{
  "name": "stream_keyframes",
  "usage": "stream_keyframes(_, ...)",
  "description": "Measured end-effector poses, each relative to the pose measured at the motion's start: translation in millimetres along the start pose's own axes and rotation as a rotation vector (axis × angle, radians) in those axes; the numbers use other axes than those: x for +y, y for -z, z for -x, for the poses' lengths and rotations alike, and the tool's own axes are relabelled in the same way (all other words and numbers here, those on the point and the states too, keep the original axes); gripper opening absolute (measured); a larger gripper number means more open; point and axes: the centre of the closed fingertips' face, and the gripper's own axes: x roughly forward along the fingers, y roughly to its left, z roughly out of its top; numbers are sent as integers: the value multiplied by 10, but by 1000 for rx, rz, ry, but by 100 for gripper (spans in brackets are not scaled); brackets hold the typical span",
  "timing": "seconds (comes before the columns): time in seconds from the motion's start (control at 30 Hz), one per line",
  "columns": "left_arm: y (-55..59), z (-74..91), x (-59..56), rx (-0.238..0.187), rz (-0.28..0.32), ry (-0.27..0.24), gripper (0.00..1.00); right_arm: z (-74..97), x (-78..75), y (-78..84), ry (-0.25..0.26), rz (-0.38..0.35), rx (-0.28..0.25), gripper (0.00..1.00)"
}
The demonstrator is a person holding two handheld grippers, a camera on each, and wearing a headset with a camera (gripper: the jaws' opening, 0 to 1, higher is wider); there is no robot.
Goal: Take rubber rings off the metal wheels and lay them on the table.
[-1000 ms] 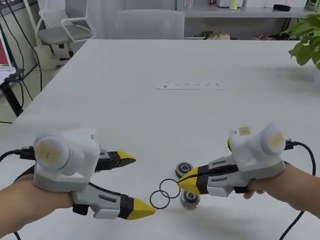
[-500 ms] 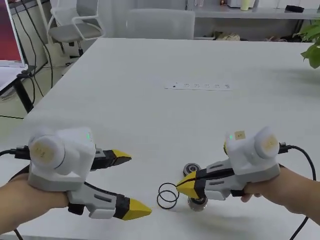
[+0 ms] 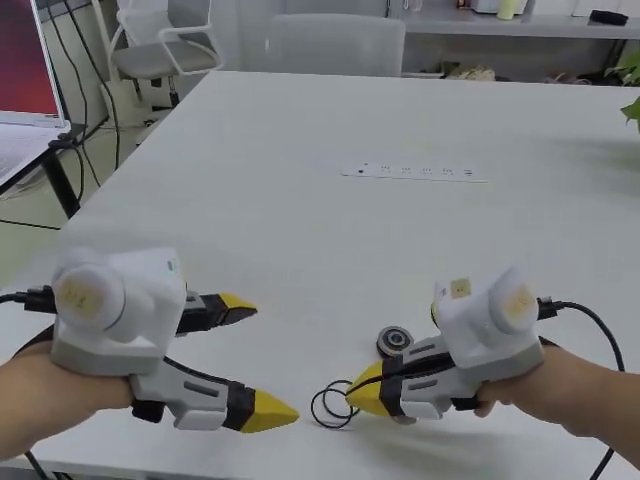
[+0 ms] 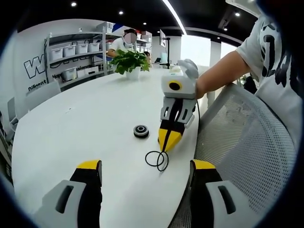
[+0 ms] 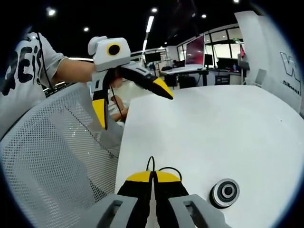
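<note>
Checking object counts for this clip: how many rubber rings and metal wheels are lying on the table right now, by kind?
rubber rings: 2
metal wheels: 1 in view
Total: 3

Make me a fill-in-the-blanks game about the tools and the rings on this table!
The left tool has its jaws wide ___.
The right tool has its jaws ___.
The rings at the right tool's tip are ___ in colour.
The round metal thing next to the right tool is a ___.
Missing words: open, shut, black, wheel.
</note>
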Motion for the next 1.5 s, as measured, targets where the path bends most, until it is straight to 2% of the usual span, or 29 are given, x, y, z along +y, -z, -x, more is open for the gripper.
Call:
stream_keyframes(0.13, -3, -4, 2, 1, 0, 1, 73, 6, -33, 6, 13, 15, 3, 0)
stream_keyframes(0.43, -26, -33, 14, 0, -2, 5, 73, 40, -91, 20, 37, 32, 8, 10)
stream_keyframes(0.67, -30, -58, 25, 8, -5, 11, 73, 137, -139, 3, 59, 28, -6, 12)
stream_keyframes(0.93, -102, -141, 38, 13, -15, 26, 71, 308, -244, -18, 98, 14, -30, 14)
stream_keyframes(1.13, -129, -262, 80, 26, -27, 42, 70, 478, -369, 4, 140, 3, -43, 14)
stream_keyframes(1.5, -263, -471, 121, 27, -61, 64, 68, 681, -526, 58, 193, -13, -59, 15)
